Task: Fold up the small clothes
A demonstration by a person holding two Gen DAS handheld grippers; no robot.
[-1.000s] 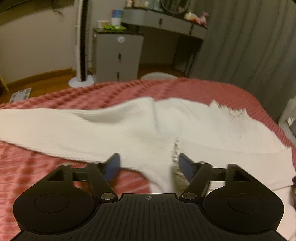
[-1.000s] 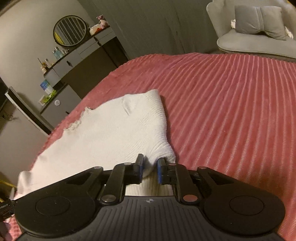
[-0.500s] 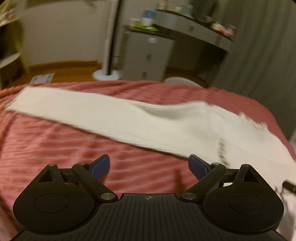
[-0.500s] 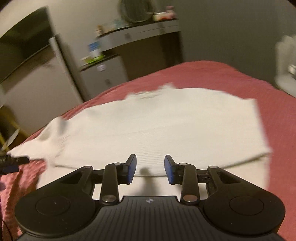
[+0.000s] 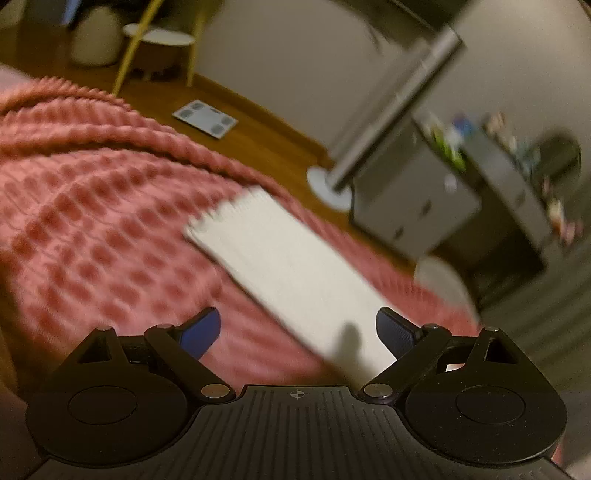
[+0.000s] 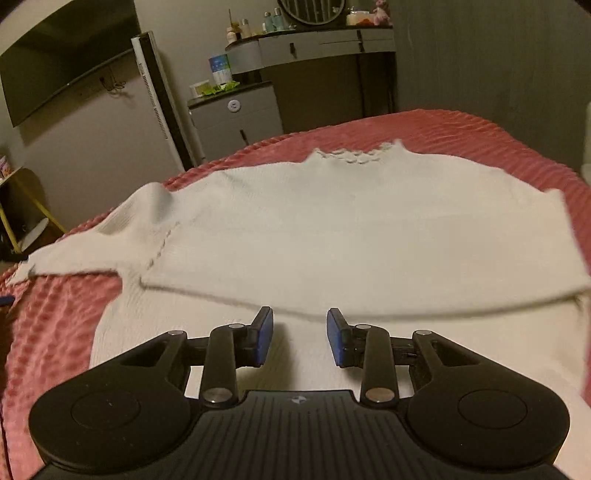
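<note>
Left wrist view is blurred and tilted: the left claw (image 5: 297,328) stands wide open, nothing between its blue pads, above a long white sleeve (image 5: 295,273) that runs from about 10 o'clock down to the claw's right finger at 4 o'clock. The sleeve lies flat on the pink ribbed bedspread (image 5: 92,229). Beyond the bed edge, toward 12 o'clock, a bathroom scale (image 5: 205,119) rests on the wooden floor, with a yellow-legged side stand (image 5: 159,40) further off; a tall tower fan (image 5: 391,107) leans across at 1 o'clock, and a grey cabinet (image 5: 410,199) sits at 2 o'clock.

Right wrist view shows what the other cannot — the whole white sweater (image 6: 351,229) spread on the bedspread (image 6: 44,332), its frayed collar at 12 o'clock and the one sleeve (image 6: 92,240) trailing off to 9 o'clock. A folded edge crosses just ahead of the right claw (image 6: 300,338), whose jaws have just been opening and now stand partly apart (empty, the knit lying beneath them). Behind the bed stand the cabinet (image 6: 236,122), a dressing desk with a round mirror (image 6: 314,9), and a wall television (image 6: 62,62) at 10 o'clock.
</note>
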